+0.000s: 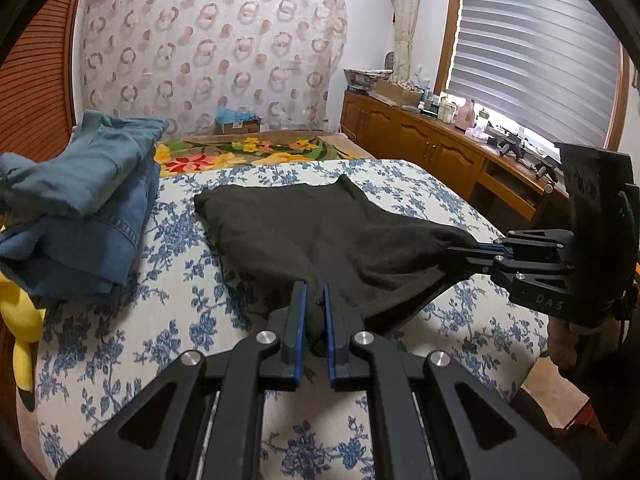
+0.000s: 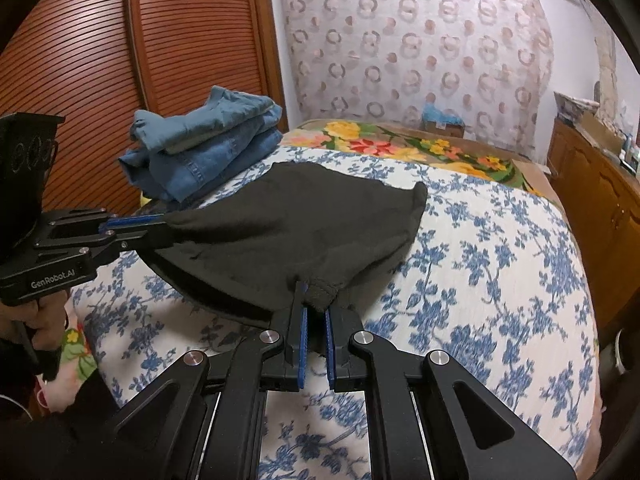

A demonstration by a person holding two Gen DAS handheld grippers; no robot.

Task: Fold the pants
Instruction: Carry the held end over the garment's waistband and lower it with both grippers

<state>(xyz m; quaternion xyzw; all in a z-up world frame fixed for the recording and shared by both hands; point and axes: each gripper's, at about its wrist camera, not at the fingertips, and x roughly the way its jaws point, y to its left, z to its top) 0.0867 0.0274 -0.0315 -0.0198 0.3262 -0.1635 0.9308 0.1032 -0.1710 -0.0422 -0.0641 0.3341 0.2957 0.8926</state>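
The black pants (image 1: 304,232) lie partly folded on the bed's blue-flowered cover (image 1: 168,340), their far edge resting flat and the near edge lifted. My left gripper (image 1: 315,292) is shut on the near left corner of the pants. My right gripper (image 2: 316,292) is shut on the near right corner of the black pants (image 2: 304,216). In the left wrist view the right gripper (image 1: 466,254) comes in from the right, clamped on the cloth. In the right wrist view the left gripper (image 2: 160,226) comes in from the left, clamped on the cloth. The fabric hangs stretched between the two.
A stack of folded blue jeans (image 1: 80,208) sits at the bed's left side, seen too in the right wrist view (image 2: 208,140). A yellow plush toy (image 1: 20,320) lies beside it. A floral blanket (image 1: 248,152) covers the far end. A wooden cabinet (image 1: 432,152) runs along the right.
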